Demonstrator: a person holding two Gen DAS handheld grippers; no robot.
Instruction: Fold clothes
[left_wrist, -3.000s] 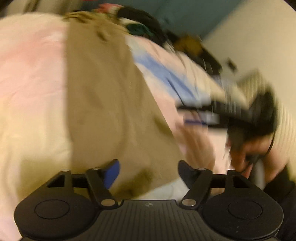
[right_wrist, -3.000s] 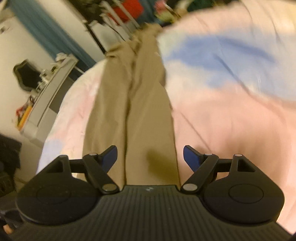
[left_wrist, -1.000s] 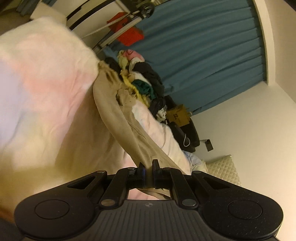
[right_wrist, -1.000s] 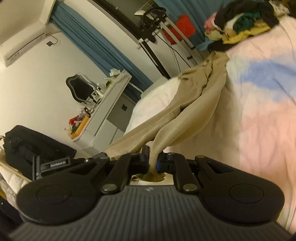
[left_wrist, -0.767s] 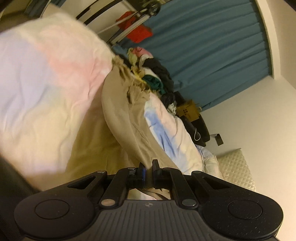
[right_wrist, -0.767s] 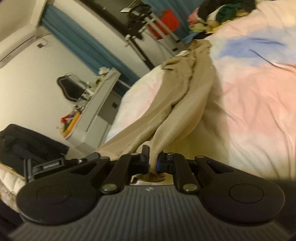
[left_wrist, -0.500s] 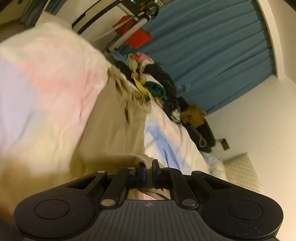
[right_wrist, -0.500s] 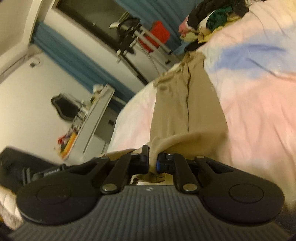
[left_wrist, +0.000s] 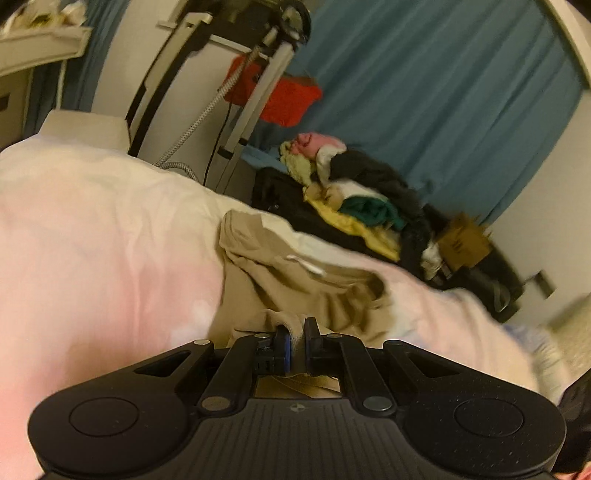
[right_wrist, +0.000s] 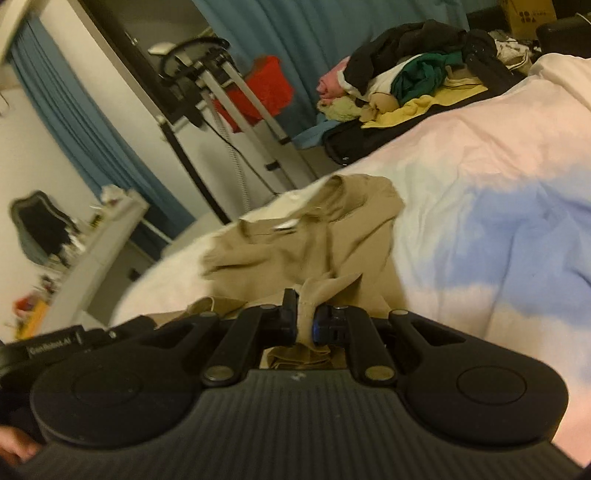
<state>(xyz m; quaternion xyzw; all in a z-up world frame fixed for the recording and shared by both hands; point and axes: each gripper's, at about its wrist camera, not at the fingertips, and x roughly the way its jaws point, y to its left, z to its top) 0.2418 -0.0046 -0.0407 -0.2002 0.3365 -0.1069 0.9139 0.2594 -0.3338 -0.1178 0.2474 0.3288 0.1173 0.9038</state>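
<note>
Left wrist view: left gripper (left_wrist: 295, 341) and right gripper (right_wrist: 304, 321) are each pinching a hem of the khaki trousers (left_wrist: 295, 280); fabric risks bunching crookedly near the waistband.

Bedroom under dim, warm artificial light. Teal curtain (left_wrist: 424, 96) covers the far wall; adjoining walls plain white (left_wrist: 561, 177). Bed with pastel pink, white and blue duvet (right_wrist: 498, 206) fills the foreground. Metal-framed stand (right_wrist: 221, 92) carries a red item (right_wrist: 266, 88). White desk (right_wrist: 99, 251) with a dark chair (right_wrist: 37, 221) stands at left. Cardboard box (left_wrist: 461, 240) beside the curtain.
</note>
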